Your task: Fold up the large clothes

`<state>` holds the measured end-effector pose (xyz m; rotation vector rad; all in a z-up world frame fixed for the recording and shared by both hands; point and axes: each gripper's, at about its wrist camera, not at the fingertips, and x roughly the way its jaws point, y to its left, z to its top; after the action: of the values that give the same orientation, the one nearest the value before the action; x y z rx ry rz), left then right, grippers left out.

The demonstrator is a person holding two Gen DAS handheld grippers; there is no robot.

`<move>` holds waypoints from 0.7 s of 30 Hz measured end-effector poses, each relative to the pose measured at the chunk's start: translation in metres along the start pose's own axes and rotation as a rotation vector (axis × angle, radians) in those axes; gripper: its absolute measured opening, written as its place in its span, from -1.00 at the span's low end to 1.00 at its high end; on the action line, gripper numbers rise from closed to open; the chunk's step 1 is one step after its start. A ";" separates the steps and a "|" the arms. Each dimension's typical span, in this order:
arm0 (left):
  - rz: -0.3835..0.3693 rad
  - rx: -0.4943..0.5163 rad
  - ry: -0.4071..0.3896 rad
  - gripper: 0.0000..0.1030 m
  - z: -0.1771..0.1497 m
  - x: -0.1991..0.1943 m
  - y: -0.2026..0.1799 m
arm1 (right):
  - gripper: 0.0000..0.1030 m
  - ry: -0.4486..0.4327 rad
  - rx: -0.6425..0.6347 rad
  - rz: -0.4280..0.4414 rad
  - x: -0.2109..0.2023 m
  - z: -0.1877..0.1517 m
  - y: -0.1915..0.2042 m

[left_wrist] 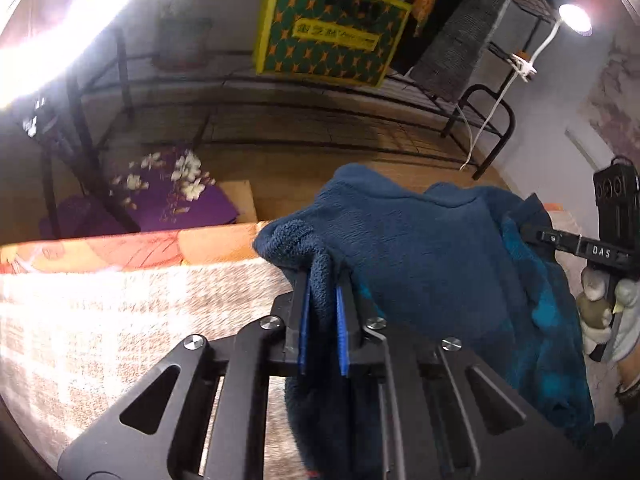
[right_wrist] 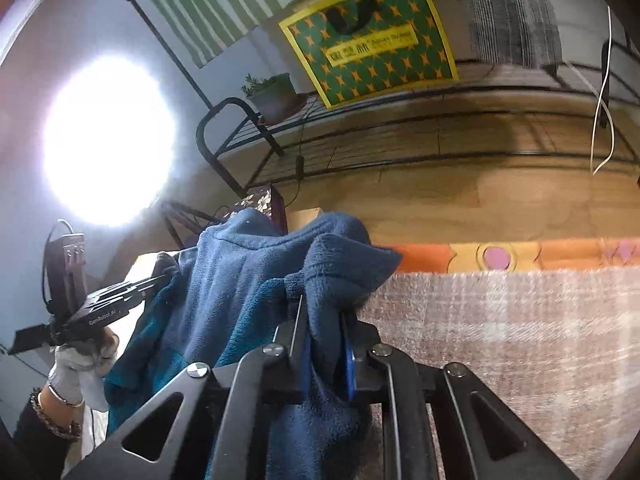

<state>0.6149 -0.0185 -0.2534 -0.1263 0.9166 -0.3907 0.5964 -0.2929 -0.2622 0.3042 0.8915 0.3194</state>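
Note:
A dark blue fleece garment (left_wrist: 420, 248) hangs bunched between my two grippers, above a bed covered by a pinkish plaid blanket (left_wrist: 120, 312). In the left wrist view my left gripper (left_wrist: 323, 284) is shut on a fold of the fleece, which is pinched between its blue pads (left_wrist: 304, 320). My right gripper (left_wrist: 525, 230) reaches in from the right and grips the far side of the garment. In the right wrist view my right gripper (right_wrist: 320, 304) is shut on another fold of the garment (right_wrist: 240, 280). There a gloved hand (right_wrist: 76, 364) holds the left gripper (right_wrist: 160, 279) at the cloth's left edge.
Behind the bed runs an orange patterned sheet edge (right_wrist: 520, 256), then wooden floor. A black metal rack (left_wrist: 280, 92) holds a green and yellow box (left_wrist: 332, 28) and a potted plant (right_wrist: 272, 92). A purple floral box (left_wrist: 172, 192) sits on the floor. A lamp (left_wrist: 576, 18) shines nearby.

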 end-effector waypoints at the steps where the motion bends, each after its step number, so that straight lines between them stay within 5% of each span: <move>1: -0.005 -0.002 -0.010 -0.86 0.000 -0.003 -0.002 | -0.83 -0.011 -0.008 -0.001 -0.006 0.002 0.002; 21: -0.068 -0.001 -0.211 -0.90 -0.011 -0.148 -0.047 | -0.86 -0.127 -0.223 0.056 -0.135 -0.006 0.092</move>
<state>0.5125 -0.0047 -0.1364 -0.1967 0.7055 -0.4311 0.4993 -0.2612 -0.1347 0.1415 0.7161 0.4426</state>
